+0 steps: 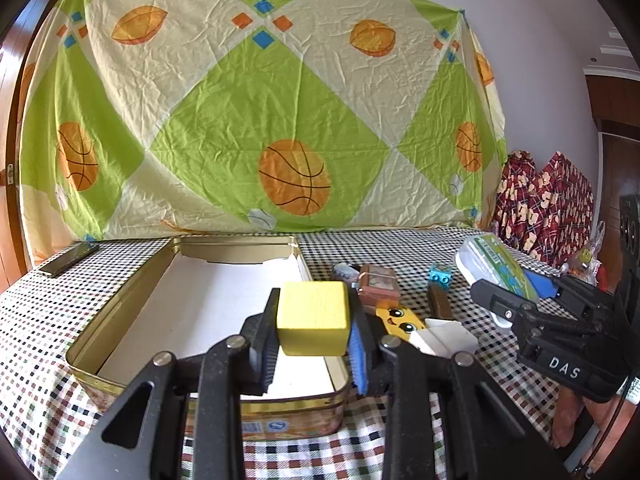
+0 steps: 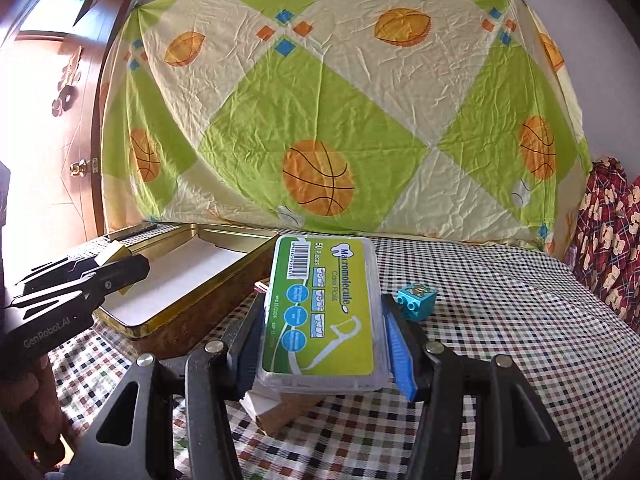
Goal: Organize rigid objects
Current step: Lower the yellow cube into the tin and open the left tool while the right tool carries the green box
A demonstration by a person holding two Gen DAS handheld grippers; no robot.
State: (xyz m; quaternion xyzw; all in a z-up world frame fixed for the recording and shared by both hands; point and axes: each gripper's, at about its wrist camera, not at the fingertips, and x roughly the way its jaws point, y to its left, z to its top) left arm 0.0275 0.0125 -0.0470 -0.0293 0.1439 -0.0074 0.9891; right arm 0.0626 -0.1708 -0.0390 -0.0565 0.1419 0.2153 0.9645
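My left gripper (image 1: 314, 334) is shut on a yellow wooden block (image 1: 313, 317) and holds it above the near right part of an open gold tin (image 1: 120, 320), whose white floor shows. My right gripper (image 2: 320, 340) is shut on a clear dental floss box with a green label (image 2: 322, 308) and holds it above the checked tablecloth, right of the tin (image 2: 192, 312). The right gripper with the floss box (image 1: 500, 268) also shows at the right of the left wrist view. The left gripper (image 2: 100, 276) shows at the left of the right wrist view.
On the cloth right of the tin lie a brown box (image 1: 378, 286), a yellow smiling-face piece (image 1: 400, 318), a white piece (image 1: 448, 338), a brown stick (image 1: 438, 300) and a blue toy brick (image 2: 416, 300). A dark flat phone-like object (image 1: 68, 264) lies far left. A patterned sheet hangs behind.
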